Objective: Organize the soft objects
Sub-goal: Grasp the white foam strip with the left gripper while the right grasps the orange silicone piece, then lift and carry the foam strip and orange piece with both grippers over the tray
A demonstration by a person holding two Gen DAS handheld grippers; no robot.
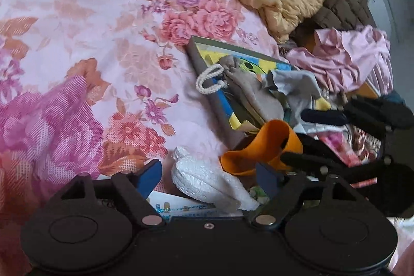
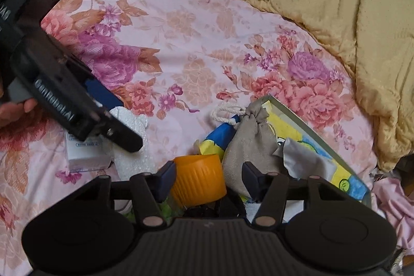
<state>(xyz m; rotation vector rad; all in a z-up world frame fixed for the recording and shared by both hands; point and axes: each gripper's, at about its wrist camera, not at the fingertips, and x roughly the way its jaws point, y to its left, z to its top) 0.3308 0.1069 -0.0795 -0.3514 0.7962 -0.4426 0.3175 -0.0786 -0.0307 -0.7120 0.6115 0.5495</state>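
Jaws of the right gripper [image 2: 208, 180] are standing apart around an orange cup [image 2: 198, 179], pads not visibly pressing; the cup's base is hiding behind the gripper body. At 1 o'clock a grey drawstring pouch [image 2: 245, 144] is lying on a colourful box [image 2: 323, 146]. The left gripper [image 1: 209, 176] is gaping over white foam [image 1: 207, 180], partly covered. A yellow blanket [image 2: 336, 4] is running off-frame at 2 o'clock.

Right claw [image 2: 208, 179] straddles the orange cup [image 2: 198, 179], grey pouch [image 2: 244, 144] just beside, on floral bedsheet [image 2: 181, 43]
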